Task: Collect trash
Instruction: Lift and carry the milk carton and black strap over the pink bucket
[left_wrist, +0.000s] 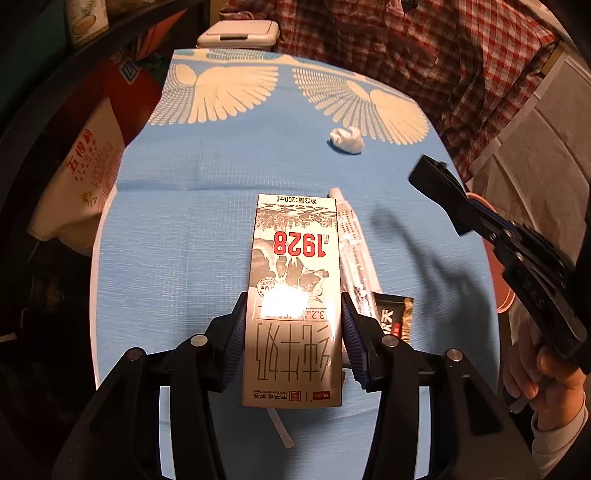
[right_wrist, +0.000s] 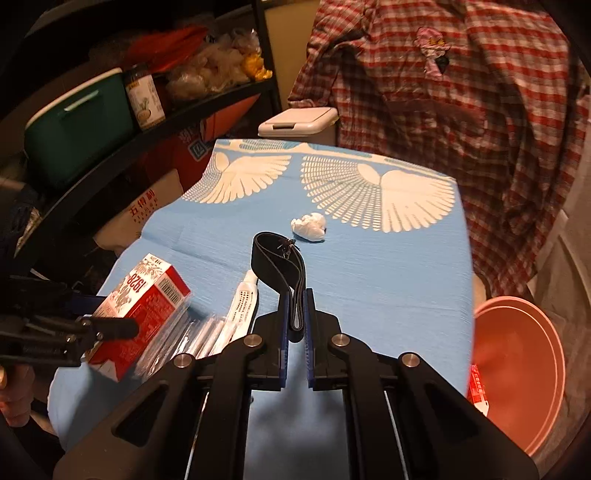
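A small milk carton (left_wrist: 293, 280) printed "1928" is lifted off the blue tablecloth (left_wrist: 177, 229), and my left gripper (left_wrist: 293, 332) is shut on its lower half. The right wrist view shows the same carton (right_wrist: 144, 299) at the left, tilted. My right gripper (right_wrist: 295, 317) is shut on a black strap (right_wrist: 275, 258) that sticks up and forward from its pads. In the left wrist view that strap (left_wrist: 437, 186) hangs over the table's right side. A crumpled white tissue (right_wrist: 309, 226) lies mid-table, and a white tube in clear wrap (left_wrist: 354, 243) lies beside the carton.
A dark sachet (left_wrist: 395, 315) lies right of the tube, and a thin straw (left_wrist: 280, 424) lies under the carton. A pink basin (right_wrist: 517, 369) sits low off the table's right edge with a red packet (right_wrist: 478, 387) in it. A white bin (right_wrist: 295, 123) stands beyond the far edge. Shelves crowd the left.
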